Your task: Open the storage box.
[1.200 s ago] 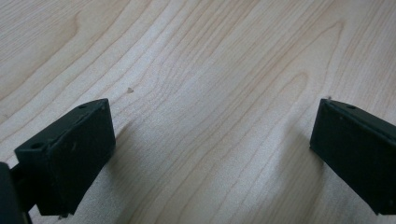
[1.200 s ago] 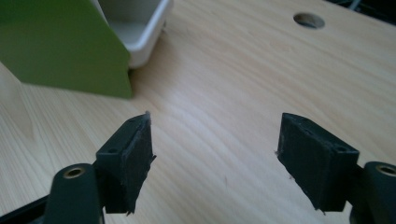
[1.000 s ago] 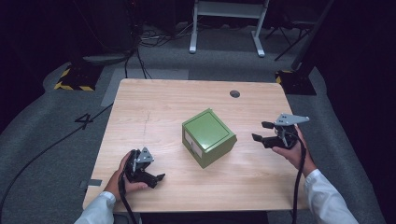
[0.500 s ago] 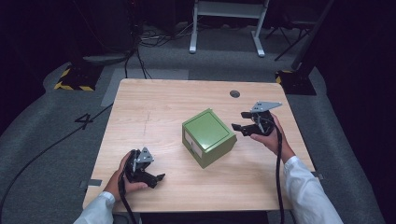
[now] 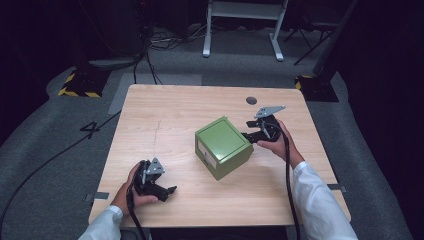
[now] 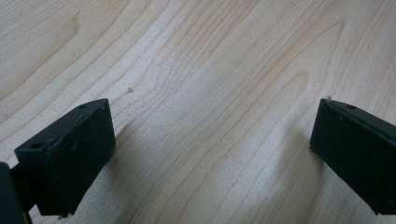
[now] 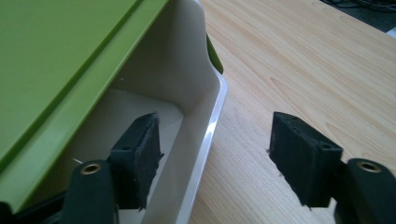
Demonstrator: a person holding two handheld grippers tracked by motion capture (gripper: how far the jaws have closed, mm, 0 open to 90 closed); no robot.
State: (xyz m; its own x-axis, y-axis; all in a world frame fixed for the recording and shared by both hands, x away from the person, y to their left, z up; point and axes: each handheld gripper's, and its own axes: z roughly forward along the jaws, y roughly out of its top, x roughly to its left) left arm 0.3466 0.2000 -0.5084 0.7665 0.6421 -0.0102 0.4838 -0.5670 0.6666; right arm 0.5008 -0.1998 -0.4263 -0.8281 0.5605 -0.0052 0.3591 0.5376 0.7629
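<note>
A green box (image 5: 222,145) with a pale front panel sits near the middle of the wooden table (image 5: 165,115). My right gripper (image 5: 251,135) is at the box's far right side, held by a hand. In the right gripper view the green lid (image 7: 60,56) is overhead at the left, and my right gripper (image 7: 217,158) stands open astride the wall of a white inner tray (image 7: 205,126), one jaw inside and one outside over the table. My left gripper (image 5: 167,192) rests near the table's front left, open over bare wood (image 6: 212,149).
A small dark round hole (image 5: 251,100) marks the table's far right. On the floor behind stand a white metal frame (image 5: 245,20) and a base with yellow-black stripes (image 5: 77,82), with cables between them.
My right gripper has moved left from the table's right edge up to the box, and its jaws now straddle the white tray wall. The left gripper has not moved.
</note>
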